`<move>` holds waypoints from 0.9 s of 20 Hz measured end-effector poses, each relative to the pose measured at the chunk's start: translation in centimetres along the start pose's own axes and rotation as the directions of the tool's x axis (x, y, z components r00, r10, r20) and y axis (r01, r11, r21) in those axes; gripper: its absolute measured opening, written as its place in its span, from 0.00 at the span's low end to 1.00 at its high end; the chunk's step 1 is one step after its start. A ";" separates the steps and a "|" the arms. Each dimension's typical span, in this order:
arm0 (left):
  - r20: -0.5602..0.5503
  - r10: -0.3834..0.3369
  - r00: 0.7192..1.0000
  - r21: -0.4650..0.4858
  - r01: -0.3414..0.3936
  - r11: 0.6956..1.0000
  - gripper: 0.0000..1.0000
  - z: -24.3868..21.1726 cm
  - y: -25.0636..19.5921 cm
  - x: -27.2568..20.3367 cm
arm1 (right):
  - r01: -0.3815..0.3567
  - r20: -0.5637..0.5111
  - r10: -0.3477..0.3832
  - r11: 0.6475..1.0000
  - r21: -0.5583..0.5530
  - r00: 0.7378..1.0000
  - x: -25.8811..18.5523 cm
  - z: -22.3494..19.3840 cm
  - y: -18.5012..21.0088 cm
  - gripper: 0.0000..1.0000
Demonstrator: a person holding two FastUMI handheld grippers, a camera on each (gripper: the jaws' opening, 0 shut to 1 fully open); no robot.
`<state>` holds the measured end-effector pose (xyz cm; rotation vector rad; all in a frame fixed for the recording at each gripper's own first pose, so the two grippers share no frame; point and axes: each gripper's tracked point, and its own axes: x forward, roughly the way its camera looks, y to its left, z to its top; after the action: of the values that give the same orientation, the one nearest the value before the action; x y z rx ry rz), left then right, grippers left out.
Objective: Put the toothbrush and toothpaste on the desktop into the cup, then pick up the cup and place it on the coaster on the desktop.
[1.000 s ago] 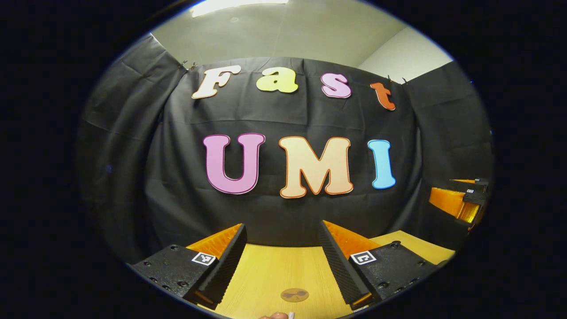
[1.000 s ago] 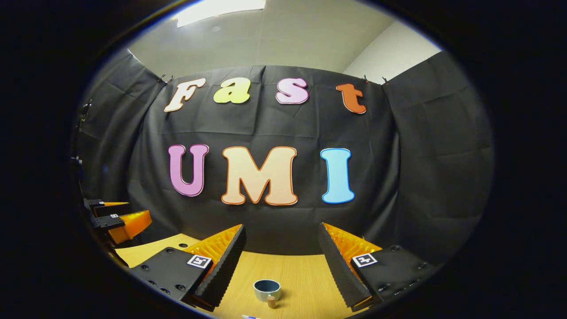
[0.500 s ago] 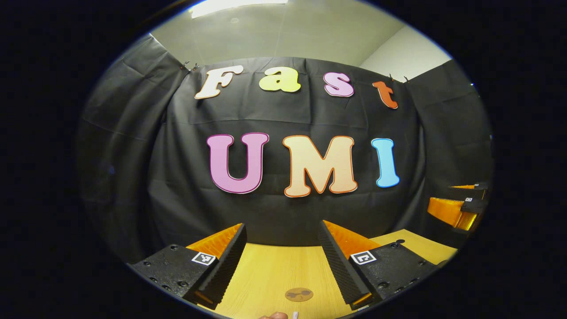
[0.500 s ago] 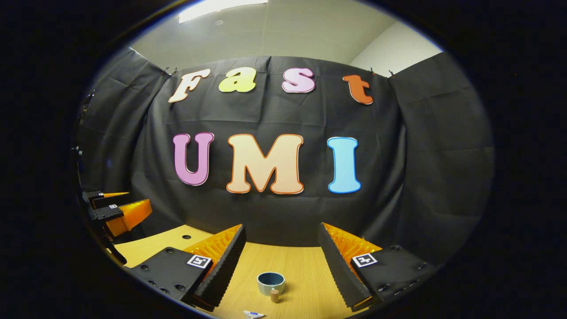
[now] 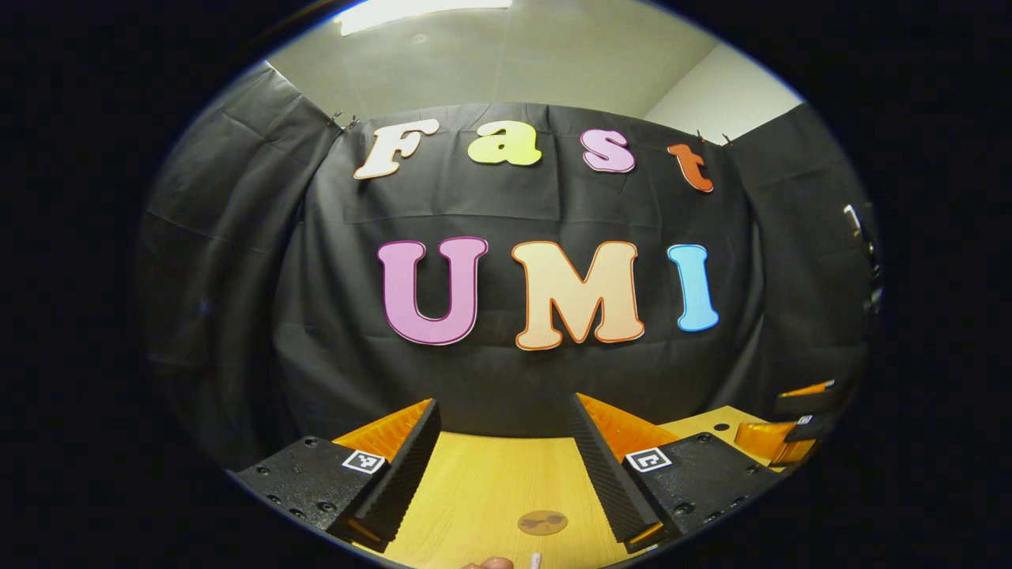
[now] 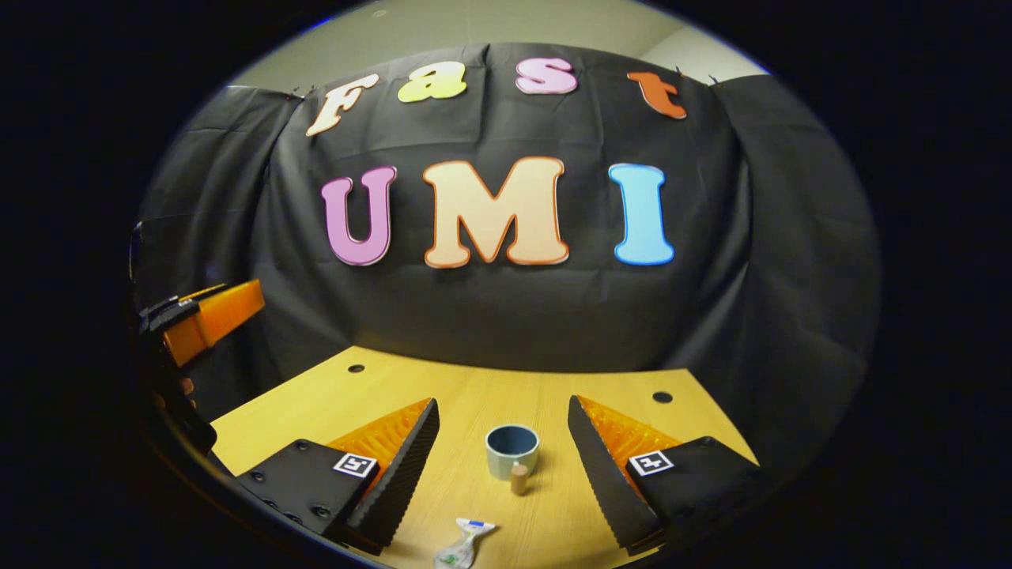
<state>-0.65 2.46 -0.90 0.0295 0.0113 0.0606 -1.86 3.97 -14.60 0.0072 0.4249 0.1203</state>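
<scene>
My right gripper (image 6: pixel 503 427) has its jaws wide apart, the cup (image 6: pixel 512 451) between them and the toothpaste (image 6: pixel 462 544) at bottom centre — light, crumpled, soft, I judge, so I'd pinch mid-body across its long axis, which runs up-right — while my left gripper (image 5: pixel 503 427), jaws apart too, frames the coaster (image 5: pixel 542 521).

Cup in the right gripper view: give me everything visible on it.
The cup is a small round mug, pale grey-green outside with a darker blue-grey inside, looking glazed like ceramic. It stands upright and looks empty on the wooden desktop, between the open right claw fingers but apart from them. A small brown cork-like handle sits at its near side.
</scene>
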 end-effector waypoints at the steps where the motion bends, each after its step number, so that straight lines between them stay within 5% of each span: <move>1: -0.004 0.005 1.000 0.002 -0.005 1.000 0.94 -0.1 0.3 0.0 | -0.005 -0.047 0.005 1.000 0.008 0.999 0.3 -1.4 0.1 1.00; 9: -0.030 0.042 0.999 0.000 -0.042 0.999 0.94 -1.3 2.2 0.3 | -0.051 -0.339 0.054 0.999 0.016 0.939 1.8 -12.0 1.4 0.99; 18: -0.074 0.062 0.995 0.014 -0.061 0.998 0.94 -2.9 3.4 0.6 | -0.057 -0.622 0.039 0.998 -0.010 0.782 1.5 -21.7 2.0 0.99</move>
<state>-0.28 5.93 -3.71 0.0390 0.0852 0.1229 -9.64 5.78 -34.89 -0.0515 1.0932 0.1796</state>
